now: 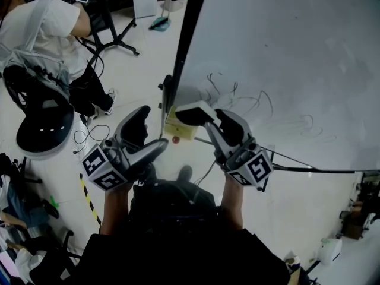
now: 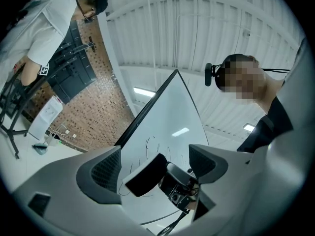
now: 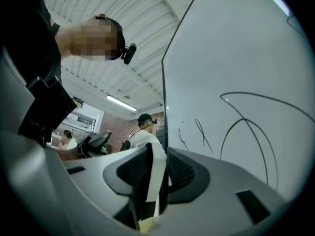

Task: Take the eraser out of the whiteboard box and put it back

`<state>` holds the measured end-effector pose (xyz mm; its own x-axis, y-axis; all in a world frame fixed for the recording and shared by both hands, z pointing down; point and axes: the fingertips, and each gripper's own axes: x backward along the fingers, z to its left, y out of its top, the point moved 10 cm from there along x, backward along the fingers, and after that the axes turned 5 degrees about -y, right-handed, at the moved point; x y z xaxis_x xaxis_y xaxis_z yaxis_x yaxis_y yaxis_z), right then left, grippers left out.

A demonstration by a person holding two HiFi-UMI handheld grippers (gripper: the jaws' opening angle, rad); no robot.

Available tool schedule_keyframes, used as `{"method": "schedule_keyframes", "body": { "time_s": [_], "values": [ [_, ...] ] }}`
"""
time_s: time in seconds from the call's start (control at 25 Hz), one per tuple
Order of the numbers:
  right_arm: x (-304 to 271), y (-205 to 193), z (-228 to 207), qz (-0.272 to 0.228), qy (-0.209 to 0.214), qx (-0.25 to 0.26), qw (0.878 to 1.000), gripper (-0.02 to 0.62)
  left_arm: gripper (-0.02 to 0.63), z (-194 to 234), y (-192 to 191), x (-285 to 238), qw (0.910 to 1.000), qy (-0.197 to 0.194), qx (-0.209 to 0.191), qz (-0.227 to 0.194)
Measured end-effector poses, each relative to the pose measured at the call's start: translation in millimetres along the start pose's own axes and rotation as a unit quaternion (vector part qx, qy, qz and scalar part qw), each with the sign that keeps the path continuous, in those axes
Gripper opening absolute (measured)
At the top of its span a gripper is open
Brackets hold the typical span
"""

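The eraser [image 1: 195, 113] sat clamped edgewise in the right tongs [image 3: 157, 175], close to the scribbled whiteboard [image 1: 285, 52] and near the yellowish box [image 1: 181, 129] at its corner; the left tongs [image 1: 153, 129] gaped empty beside them, another person [image 1: 41, 34] on the pale floor [image 1: 148, 46] behind

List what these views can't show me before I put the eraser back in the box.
- Inside of the yellowish box: in the head view it is partly covered by the eraser held in the right gripper. Neither gripper view shows it.
- Red item beside the box: too small in the head view to identify.
- Whiteboard: its top and right edges are cut off by the head view's frame.
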<state>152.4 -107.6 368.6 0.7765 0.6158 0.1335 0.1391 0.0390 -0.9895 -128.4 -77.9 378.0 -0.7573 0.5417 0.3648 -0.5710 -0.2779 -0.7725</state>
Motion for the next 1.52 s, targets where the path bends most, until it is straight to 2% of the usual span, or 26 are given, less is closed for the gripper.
{"method": "schedule_keyframes", "body": {
  "time_s": [0.6, 1.52],
  "values": [
    [-16, -49, 2, 0.091, 0.013, 0.028, 0.995, 0.138, 0.428, 3, -3, 6, 0.9998, 0.015, 0.011, 0.004],
    [-29, -105, 5, 0.167, 0.022, 0.036, 0.985, 0.138, 0.428, 9, -7, 11, 0.9995, 0.025, 0.018, 0.005]
  ]
}}
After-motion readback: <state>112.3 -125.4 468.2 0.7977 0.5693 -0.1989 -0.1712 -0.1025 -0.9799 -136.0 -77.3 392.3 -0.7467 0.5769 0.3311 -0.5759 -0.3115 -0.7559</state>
